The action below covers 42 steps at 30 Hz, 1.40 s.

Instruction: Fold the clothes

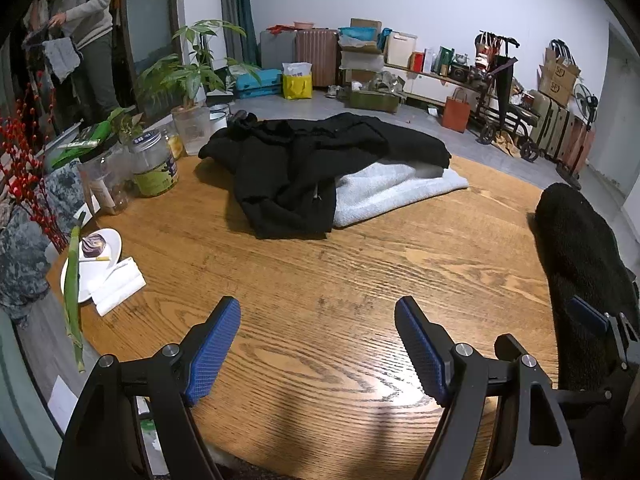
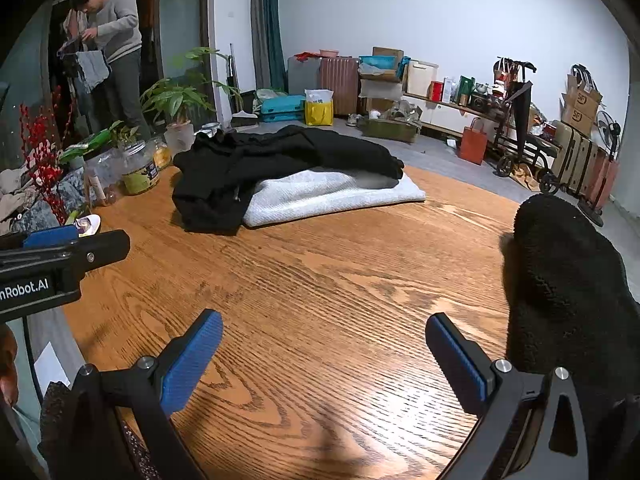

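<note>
A crumpled black garment point(image 1: 304, 160) lies at the far side of the round wooden table point(image 1: 320, 280), partly over a folded light grey garment point(image 1: 392, 188). Both show in the right wrist view, black point(image 2: 256, 160) over grey point(image 2: 332, 196). A fuzzy black garment point(image 1: 580, 260) lies at the table's right edge, also in the right wrist view point(image 2: 568, 292). My left gripper point(image 1: 318, 344) is open and empty over bare wood near the front edge. My right gripper point(image 2: 324, 356) is open and empty, just left of the fuzzy garment.
Jars point(image 1: 154, 168), potted plants point(image 1: 192, 72), red berry branches point(image 1: 24, 176) and a white plate point(image 1: 96, 264) with a napkin crowd the table's left side. A person point(image 1: 88, 32) stands at the far left. Suitcases, boxes and bags point(image 1: 360, 56) line the back wall.
</note>
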Motion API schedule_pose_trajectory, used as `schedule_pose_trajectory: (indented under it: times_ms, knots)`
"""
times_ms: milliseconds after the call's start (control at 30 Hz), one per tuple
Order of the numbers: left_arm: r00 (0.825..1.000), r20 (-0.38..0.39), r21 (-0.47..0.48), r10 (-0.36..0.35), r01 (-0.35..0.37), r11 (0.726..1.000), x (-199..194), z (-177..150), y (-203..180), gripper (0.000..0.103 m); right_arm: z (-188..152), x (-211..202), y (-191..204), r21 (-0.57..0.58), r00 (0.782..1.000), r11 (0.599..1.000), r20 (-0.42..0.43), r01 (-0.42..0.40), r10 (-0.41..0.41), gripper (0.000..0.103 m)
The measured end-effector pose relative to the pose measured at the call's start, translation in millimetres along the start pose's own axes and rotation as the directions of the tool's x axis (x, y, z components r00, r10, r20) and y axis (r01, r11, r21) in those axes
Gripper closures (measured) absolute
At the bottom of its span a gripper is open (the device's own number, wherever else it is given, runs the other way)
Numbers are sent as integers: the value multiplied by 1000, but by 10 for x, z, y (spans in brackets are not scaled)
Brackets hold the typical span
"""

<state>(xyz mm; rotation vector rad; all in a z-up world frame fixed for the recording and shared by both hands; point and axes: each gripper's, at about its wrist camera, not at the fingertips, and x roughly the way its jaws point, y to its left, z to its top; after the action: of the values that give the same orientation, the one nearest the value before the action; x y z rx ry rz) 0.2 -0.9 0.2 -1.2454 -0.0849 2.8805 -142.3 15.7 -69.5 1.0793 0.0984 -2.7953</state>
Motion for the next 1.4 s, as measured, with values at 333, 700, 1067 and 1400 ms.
schedule_pose_trajectory:
  times_ms: [333,700,1067,1400]
  knots:
    - [999,-25,22,28,-27,999,63,-2,-9,23,-7,58,46,-22,1000,1000,-21,6,-6,0]
    - [999,-35,19,36,-36,999,130,-8,20,23,8,104,20,-8,999,1000,-34,7,-7,0]
    - [999,-37,24,36,-35,999,130,-29,8,23,-11,110,4,7,999,1000,-49,-7,7,0]
    - [999,-22,13,42,-42,999,31,-44,23,23,-20,8,14,1,999,1000,-34,-16,16,0]
